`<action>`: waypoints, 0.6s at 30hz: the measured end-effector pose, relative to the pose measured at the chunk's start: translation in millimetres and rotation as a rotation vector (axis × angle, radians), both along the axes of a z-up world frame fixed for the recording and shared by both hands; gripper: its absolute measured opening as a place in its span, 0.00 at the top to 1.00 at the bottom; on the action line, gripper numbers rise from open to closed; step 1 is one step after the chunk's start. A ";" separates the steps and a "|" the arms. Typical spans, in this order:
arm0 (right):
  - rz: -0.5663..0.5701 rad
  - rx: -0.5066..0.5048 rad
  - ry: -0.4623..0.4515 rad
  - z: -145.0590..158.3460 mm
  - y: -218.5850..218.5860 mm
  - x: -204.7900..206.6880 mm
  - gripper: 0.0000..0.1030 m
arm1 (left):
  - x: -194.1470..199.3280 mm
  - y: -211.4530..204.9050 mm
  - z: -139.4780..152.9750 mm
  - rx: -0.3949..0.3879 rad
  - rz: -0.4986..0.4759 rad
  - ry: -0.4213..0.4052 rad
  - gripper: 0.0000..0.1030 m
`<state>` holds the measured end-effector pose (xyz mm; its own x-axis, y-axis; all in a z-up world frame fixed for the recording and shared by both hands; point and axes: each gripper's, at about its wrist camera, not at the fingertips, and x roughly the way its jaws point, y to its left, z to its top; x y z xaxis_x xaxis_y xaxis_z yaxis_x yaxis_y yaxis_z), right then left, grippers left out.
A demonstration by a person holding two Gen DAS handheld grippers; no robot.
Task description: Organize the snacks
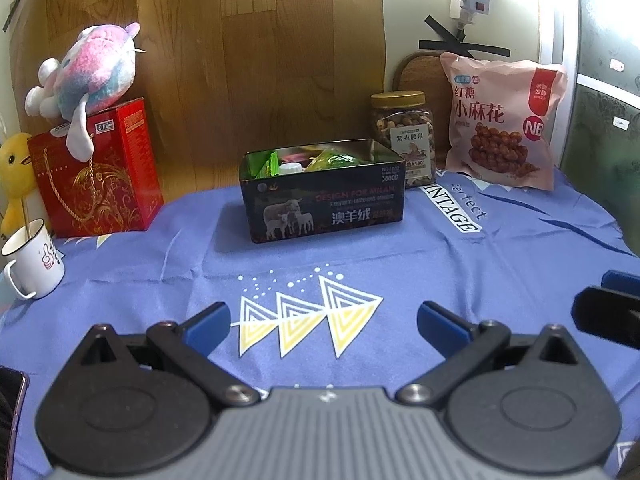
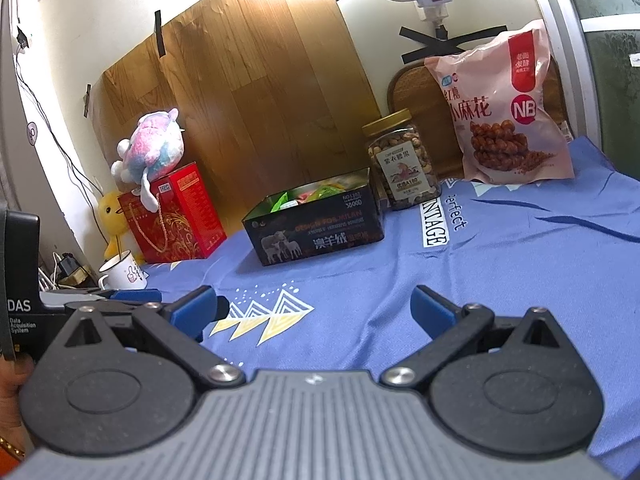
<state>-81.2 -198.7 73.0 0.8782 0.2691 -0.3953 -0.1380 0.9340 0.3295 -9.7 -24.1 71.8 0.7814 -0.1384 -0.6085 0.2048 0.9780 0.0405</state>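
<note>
Snacks sit packed in the open black tin (image 1: 322, 196) at the middle of the desk, and we have nothing in either grip. Our left gripper (image 1: 323, 320) hangs low over the blue cloth (image 1: 440, 264), its blue fingers (image 1: 208, 326) spread wide apart above the yellow-and-white triangle print (image 1: 308, 316). Our right gripper (image 2: 314, 310) does the same, fingers (image 2: 430, 312) wide apart over bare cloth, with the left gripper showing just beside it at the left edge of the right wrist view.

Ahead of both, the tin stands well apart from the fingers, green and pink packets (image 1: 332, 158) showing inside along with a white cap (image 1: 290, 169). Just behind its right corner stands a clear jar of nuts (image 1: 402, 136) with a gold lid, upright. Right of the jar, a pink bag of twisted dough snacks (image 1: 502, 120) leans against the wall.

Off to the left, a red gift box (image 1: 98, 172) carries a pastel plush toy (image 1: 86, 76) on top; a yellow duck toy (image 1: 14, 172) sits beside it, and a white enamel mug (image 1: 32, 260) stands in front near the desk edge.
</note>
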 end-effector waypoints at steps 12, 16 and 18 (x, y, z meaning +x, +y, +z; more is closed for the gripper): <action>0.015 -0.009 0.023 -6.4 5.4 4.6 0.00 | 5.2 5.5 -5.8 -0.010 0.021 0.035 0.00; 0.019 -0.019 0.029 -6.2 7.6 5.3 0.00 | 7.4 4.7 -6.0 -0.007 0.024 0.037 0.00; 0.019 -0.027 0.033 -6.0 8.6 4.9 0.00 | 9.8 2.4 -6.1 -0.006 0.024 0.039 0.00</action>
<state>-76.3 -190.1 67.0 0.8596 0.2741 -0.4312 -0.1448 0.9400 0.3088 0.1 -21.7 65.8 0.7599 -0.1239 -0.6381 0.1830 0.9827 0.0272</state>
